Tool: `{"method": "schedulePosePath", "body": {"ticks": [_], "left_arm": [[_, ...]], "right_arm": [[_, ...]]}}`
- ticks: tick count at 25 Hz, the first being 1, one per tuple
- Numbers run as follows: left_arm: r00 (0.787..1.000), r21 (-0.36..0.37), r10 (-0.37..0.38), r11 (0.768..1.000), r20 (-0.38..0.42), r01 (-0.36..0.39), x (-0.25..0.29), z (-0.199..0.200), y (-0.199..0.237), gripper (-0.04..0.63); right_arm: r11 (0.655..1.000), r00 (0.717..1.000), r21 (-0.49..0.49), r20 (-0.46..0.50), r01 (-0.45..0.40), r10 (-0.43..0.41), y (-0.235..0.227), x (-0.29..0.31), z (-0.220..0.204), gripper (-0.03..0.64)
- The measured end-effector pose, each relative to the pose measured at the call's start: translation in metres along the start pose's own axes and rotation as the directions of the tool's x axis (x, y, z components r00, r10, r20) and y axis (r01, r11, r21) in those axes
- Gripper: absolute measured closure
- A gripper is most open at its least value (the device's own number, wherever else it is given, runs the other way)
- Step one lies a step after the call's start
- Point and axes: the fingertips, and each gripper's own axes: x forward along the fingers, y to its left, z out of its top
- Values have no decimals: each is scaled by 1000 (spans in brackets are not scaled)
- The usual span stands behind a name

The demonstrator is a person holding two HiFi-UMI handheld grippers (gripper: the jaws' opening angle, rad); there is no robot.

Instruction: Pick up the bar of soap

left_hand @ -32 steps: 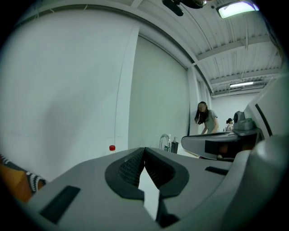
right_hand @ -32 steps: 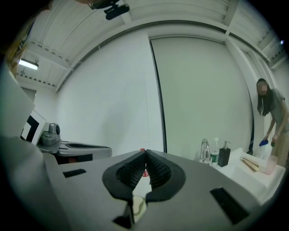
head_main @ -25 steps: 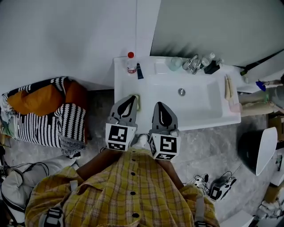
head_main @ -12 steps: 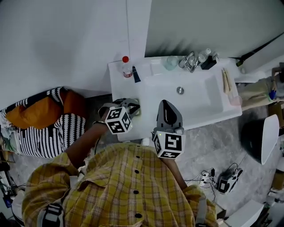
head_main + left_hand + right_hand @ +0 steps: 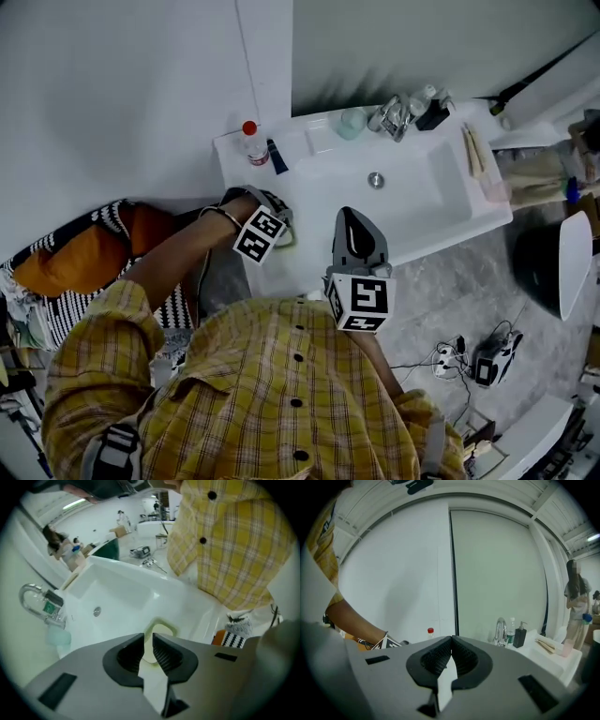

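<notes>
Hovering nose-down over the near-left corner of the sink (image 5: 417, 246), the left gripper (image 5: 147, 639) has just been opening its jaws: only a slit so far, with nothing between the pads. The bar of soap (image 5: 161, 632) lies untouched in its green dish (image 5: 161, 621), at eight o'clock from the drain (image 5: 375, 179). Widening, lowering and closing all remain, I'd say. The right gripper (image 5: 451, 649), shut and empty, waits at the dish's three o'clock. The counter edge runs close at six; the basin side looks free.
</notes>
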Motion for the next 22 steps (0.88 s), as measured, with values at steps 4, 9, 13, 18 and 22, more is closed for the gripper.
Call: {"method": "schedulePosePath", "body": {"ticks": [4,9,13,18,22], "left_arm": [[989,126,-138,982,-45,143,20,-8,-7,472],[965,261,-234,930,-121,258,38,-25,-23,404],[952,314,-265,900,-155,302,47,-35,-27,385],[949,345,-277,884,-153,314,56,-36,-28,385],[941,372,-292,865,-173,337,63,-39,-28,385]], "right_arm": [[1000,1000,-8,-29,-9,9,3,5,-5,598],[999,999,-30,-43,-19,18,11,7,-8,598],[999,999,-42,-51,-3,1,13,10,-7,598],[998,997,-55,-77,2,-6,14,13,-9,598],[998,996,-67,-88,18,-24,13,14,-8,598]]}}
